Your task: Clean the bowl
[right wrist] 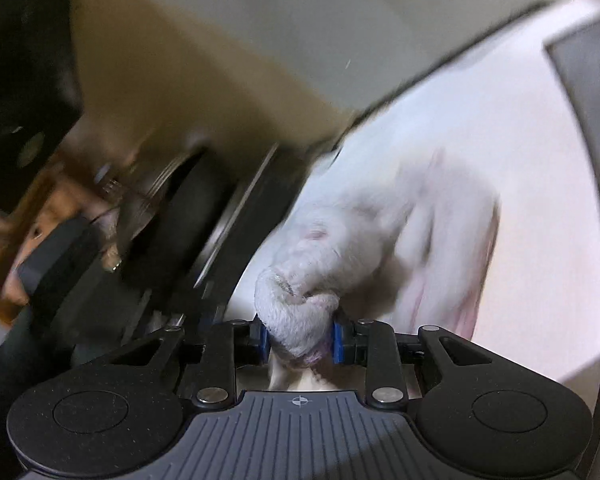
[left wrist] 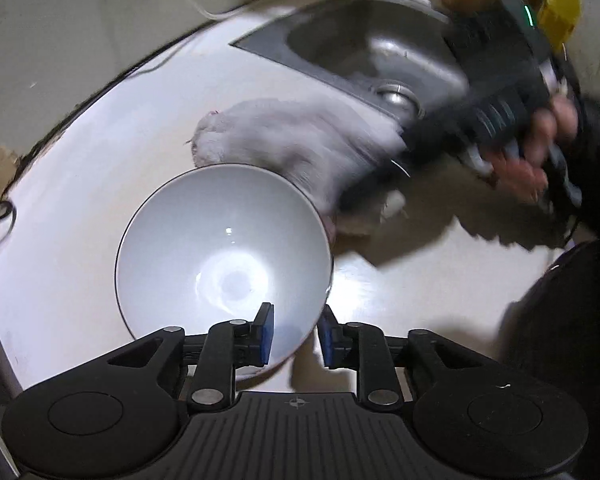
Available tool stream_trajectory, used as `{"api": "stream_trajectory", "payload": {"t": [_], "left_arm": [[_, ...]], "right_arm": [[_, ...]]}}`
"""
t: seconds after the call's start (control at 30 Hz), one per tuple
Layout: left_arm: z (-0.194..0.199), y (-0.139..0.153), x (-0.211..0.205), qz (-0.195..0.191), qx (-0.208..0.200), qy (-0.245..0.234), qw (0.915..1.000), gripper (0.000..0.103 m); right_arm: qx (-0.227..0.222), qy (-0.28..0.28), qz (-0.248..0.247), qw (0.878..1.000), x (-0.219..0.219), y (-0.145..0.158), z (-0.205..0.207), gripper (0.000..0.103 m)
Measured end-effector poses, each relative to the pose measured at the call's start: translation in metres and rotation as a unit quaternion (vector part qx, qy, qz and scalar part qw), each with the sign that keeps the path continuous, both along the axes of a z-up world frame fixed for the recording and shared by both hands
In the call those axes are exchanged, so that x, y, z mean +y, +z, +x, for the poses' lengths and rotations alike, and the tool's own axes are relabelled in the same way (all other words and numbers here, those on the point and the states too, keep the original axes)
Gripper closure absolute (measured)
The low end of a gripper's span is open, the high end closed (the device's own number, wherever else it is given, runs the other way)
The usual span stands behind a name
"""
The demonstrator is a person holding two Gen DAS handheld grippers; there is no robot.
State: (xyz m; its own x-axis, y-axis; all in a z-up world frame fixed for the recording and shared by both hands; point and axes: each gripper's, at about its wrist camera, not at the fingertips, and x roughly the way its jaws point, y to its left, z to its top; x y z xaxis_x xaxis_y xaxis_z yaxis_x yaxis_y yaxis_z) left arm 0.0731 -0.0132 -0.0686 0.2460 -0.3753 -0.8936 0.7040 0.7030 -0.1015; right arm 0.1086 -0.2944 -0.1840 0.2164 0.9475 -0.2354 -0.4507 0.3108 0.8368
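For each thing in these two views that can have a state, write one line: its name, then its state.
Bowl: upright on the counter, empty, rim between the left tool's pads, not gripped.
Cloth: bunched, clamped in the right tool, rest trailing on the counter beside the bowl.
Left tool: open, pads clear of the rim.
Right tool: shut on the cloth.
Sink: drain visible, no dishes seen.

a pale, glossy countertop fills most of the left wrist view. a white bowl stands upright on it at lower centre, with a crumpled white cloth just above it. a steel sink is set into the counter at upper right.
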Motion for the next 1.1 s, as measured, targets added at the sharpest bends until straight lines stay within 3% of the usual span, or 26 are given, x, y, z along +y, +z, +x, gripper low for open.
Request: {"api": "stream_trajectory", "payload": {"t": [0.03, 0.1, 0.17, 0.23, 0.27, 0.3, 0.37, 0.47, 0.57, 0.6, 0.73, 0.77, 0.87, 0.97, 1.1], "left_arm": [[-0.002, 0.007, 0.008, -0.034, -0.001, 0.026, 0.9991, 0.072], [-0.006, 0.019, 0.025, -0.090, -0.010, 0.089, 0.9919, 0.054], [-0.009, 0.026, 0.042, -0.129, -0.034, 0.186, 0.9735, 0.050], [-0.011, 0.028, 0.052, -0.133, -0.056, 0.273, 0.9510, 0.047], [-0.013, 0.027, 0.058, -0.129, -0.068, 0.323, 0.9352, 0.044], [-0.014, 0.025, 0.061, -0.127, -0.073, 0.350, 0.9251, 0.038], [-0.012, 0.012, 0.067, -0.120, -0.052, 0.410, 0.9024, 0.034], [-0.008, -0.013, 0.069, -0.114, -0.002, 0.438, 0.8915, 0.037], [-0.007, -0.026, 0.071, -0.135, 0.033, 0.431, 0.8918, 0.061], [-0.005, -0.027, 0.071, -0.133, 0.035, 0.427, 0.8939, 0.064], [0.006, -0.026, 0.058, -0.070, -0.001, 0.362, 0.9297, 0.078], [0.008, -0.026, 0.052, -0.038, -0.015, 0.327, 0.9441, 0.079], [0.009, -0.025, 0.029, 0.041, -0.067, 0.232, 0.9695, 0.069], [0.020, -0.028, 0.022, 0.067, -0.080, 0.195, 0.9753, 0.066], [0.032, -0.028, 0.015, 0.098, -0.100, 0.149, 0.9789, 0.062]], "right_arm": [[-0.002, -0.017, 0.000, 1.000, -0.005, 0.000, 0.001, 0.074], [-0.013, -0.057, 0.005, 0.998, -0.016, 0.004, 0.006, 0.074], [-0.025, -0.086, 0.000, 0.996, -0.015, 0.013, 0.015, 0.074], [-0.033, -0.116, -0.012, 0.993, -0.008, 0.021, 0.029, 0.074], [-0.031, -0.122, -0.016, 0.992, -0.003, 0.023, 0.035, 0.074], [-0.020, -0.122, -0.015, 0.992, 0.005, 0.022, 0.042, 0.074], [0.006, -0.110, 0.005, 0.994, 0.016, 0.016, 0.049, 0.074], [0.033, -0.094, 0.025, 0.995, 0.016, 0.009, 0.047, 0.074], [0.059, -0.081, 0.039, 0.994, 0.004, -0.001, 0.038, 0.074], [0.065, -0.073, 0.040, 0.994, -0.001, -0.004, 0.033, 0.074], [0.068, -0.030, 0.025, 0.997, 0.002, -0.006, 0.011, 0.074], [0.067, -0.021, 0.023, 0.997, 0.004, -0.006, 0.005, 0.074], [0.049, -0.042, 0.009, 0.998, -0.003, 0.005, 0.002, 0.074], [0.039, -0.112, -0.020, 0.993, -0.016, 0.017, 0.023, 0.074], [0.051, -0.152, -0.025, 0.987, -0.014, 0.019, 0.048, 0.074]]}}
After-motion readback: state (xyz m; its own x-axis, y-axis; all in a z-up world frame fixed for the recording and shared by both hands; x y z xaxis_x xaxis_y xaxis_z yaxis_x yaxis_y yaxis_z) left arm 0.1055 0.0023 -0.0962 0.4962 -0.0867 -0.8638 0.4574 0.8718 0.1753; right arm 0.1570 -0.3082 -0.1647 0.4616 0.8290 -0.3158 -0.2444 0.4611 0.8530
